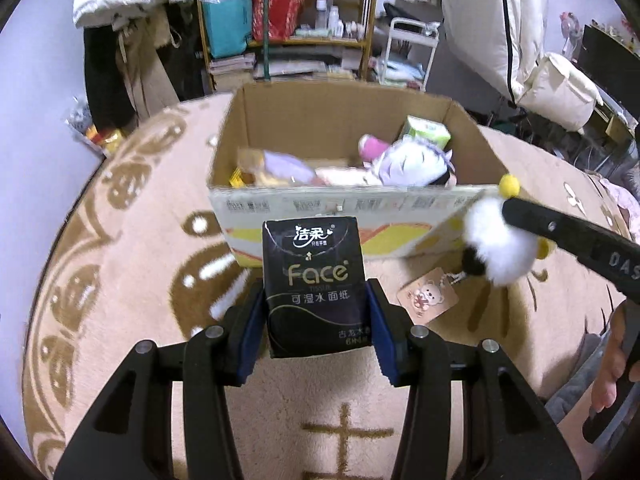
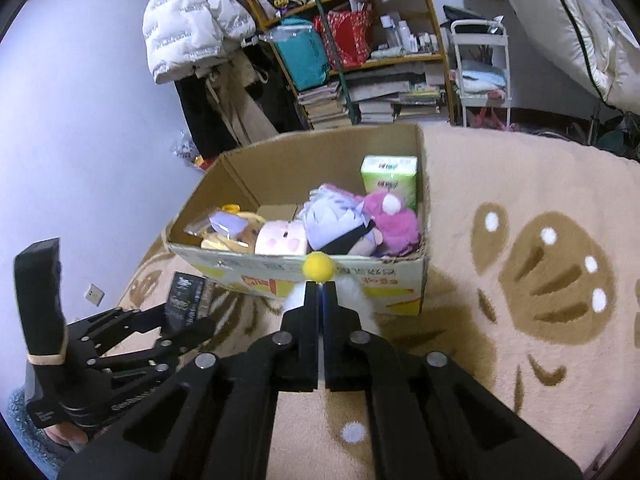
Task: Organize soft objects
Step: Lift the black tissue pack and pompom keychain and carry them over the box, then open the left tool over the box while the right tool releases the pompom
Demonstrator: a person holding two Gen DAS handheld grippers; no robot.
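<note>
Held upright in the left gripper [image 1: 316, 332]: one black tissue pack [image 1: 314, 280], blue pads pressed on both its sides, raised over the rug just short of the near wall of the cardboard box [image 1: 344, 204]. Pinched in the right gripper [image 2: 320, 292]: one white fluffy toy [image 1: 500, 240] with yellow pompoms, jaws drawn nearly together on it, hanging at about three o'clock of the tissue pack and close to the box's near right corner. Dangling beneath it, a paper tag with a bear print [image 1: 428, 298].

Already inside the box, judged as finished work: one green tissue pack [image 2: 390, 178] standing in the far right corner, one pink plush [image 2: 394, 220] just before it, one pale purple-haired doll [image 2: 340, 220] at the middle, one round pink-cheeked plush [image 2: 282, 240] to its nine o'clock, and one yellowish toy with a lilac card [image 2: 232, 224] at the left end. Five things counted there, though possibly more hidden underneath.

Left to do, as far as shown: both carried items not yet over the rim, so two drops remaining. Nothing else loose seen on the beige patterned rug [image 2: 520, 320] around the box. Task judged well along, close to its end.

Beyond the box, at twelve o'clock: one cluttered wooden shelf [image 2: 400, 60], one white puffer jacket [image 2: 192, 16] hanging at eleven.
</note>
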